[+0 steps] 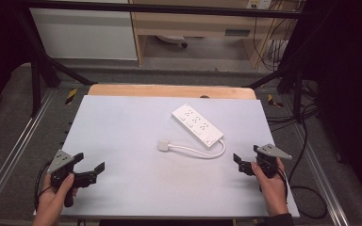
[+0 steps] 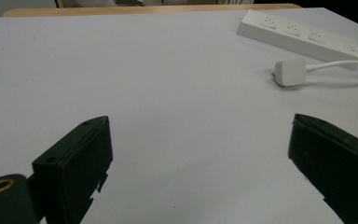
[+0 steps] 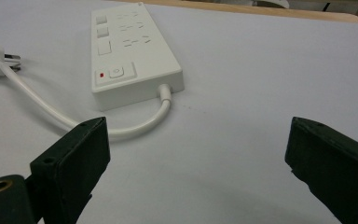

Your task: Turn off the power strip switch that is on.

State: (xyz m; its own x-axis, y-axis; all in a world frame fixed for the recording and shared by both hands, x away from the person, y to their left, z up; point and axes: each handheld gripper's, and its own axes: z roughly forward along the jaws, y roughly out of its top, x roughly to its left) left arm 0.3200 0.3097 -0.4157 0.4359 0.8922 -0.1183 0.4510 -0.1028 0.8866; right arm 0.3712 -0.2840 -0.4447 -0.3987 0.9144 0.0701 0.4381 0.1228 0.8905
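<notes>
- The left claw (image 1: 90, 162) is at the near left corner of the table (image 1: 122, 188), held in a hand (image 1: 56, 197). Its jaws stand wide apart and there is nothing between them.
- From the left claw, the power strip (image 1: 197, 125) lies at about 2 o'clock in the high view, well apart from it. In the left gripper view the power strip (image 2: 303, 35) is also at 2 o'clock, far beyond the jaws, and the plug (image 2: 290, 72) lies a little closer.
- The plug (image 1: 163, 145) is white and squarish. It lies flat on the table at about 8 o'clock from the power strip, near it but not touching.
- The cable (image 1: 202, 151) is white. It goes from the plug in a curve and bends back into the near end of the power strip.
- The power strip is a long white block that lies flat and diagonal near the middle of the table. In the right gripper view the power strip (image 3: 130, 51) shows several sockets on top, and near the cable end a button with a small red mark beside it.
- The right claw (image 1: 246, 159) is at the near right edge of the table, held in the other hand (image 1: 271, 186). Its jaws are wide apart and hold nothing.
- From the right claw, the power strip is at about 10 o'clock in the high view, near but apart. In the right gripper view the cable (image 3: 121, 130) passes just beyond the left jaw.
</notes>
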